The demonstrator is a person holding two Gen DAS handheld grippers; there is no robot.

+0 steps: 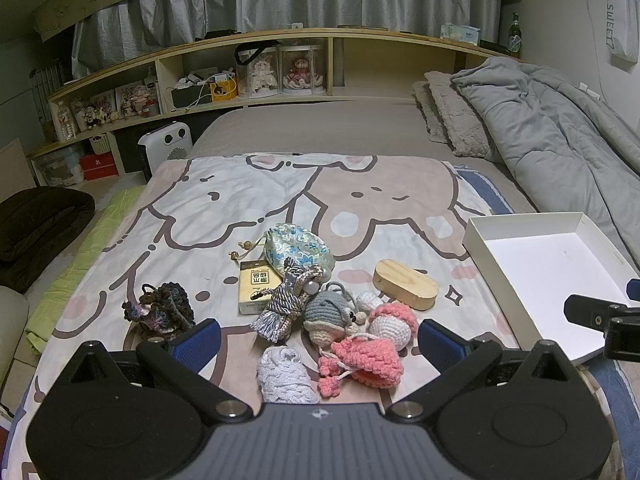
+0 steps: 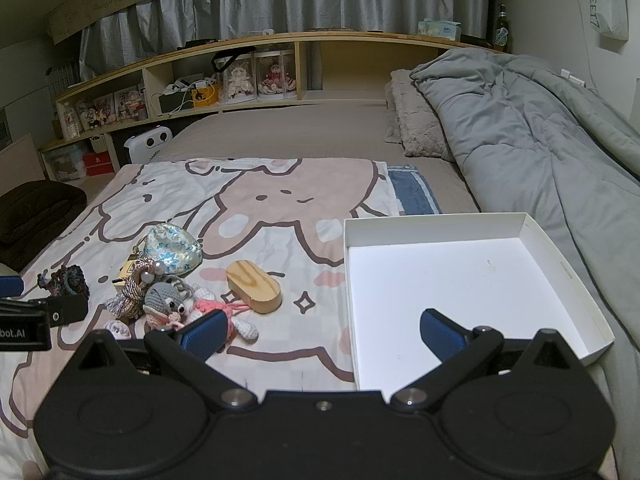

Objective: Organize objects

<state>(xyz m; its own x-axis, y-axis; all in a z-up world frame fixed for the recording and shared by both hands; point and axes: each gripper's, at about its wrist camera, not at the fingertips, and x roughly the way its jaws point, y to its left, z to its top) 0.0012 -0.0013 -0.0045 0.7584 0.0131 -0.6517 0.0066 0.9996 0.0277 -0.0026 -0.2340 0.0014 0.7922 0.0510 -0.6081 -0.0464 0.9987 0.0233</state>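
Observation:
A pile of small objects lies on the cartoon blanket [image 1: 224, 200]: a floral pouch [image 1: 298, 246], a small card box [image 1: 257, 287], a tasselled cord [image 1: 286, 306], a grey crochet toy [image 1: 326, 314], a pink crochet bag [image 1: 370, 358], a white crochet piece [image 1: 282, 374], a dark crochet piece [image 1: 164, 308] and a wooden oval box [image 1: 405, 285]. My left gripper [image 1: 318, 342] is open just above the pink and white pieces. My right gripper [image 2: 322, 334] is open and empty over the near left edge of the empty white tray [image 2: 460, 280].
The tray lies to the right of the pile [image 2: 176, 292]. A grey duvet [image 2: 540, 128] and pillow [image 2: 416, 120] lie at the back right. A shelf with dolls and clutter [image 1: 256, 72] runs behind the bed. A heater [image 1: 164, 146] stands at the left.

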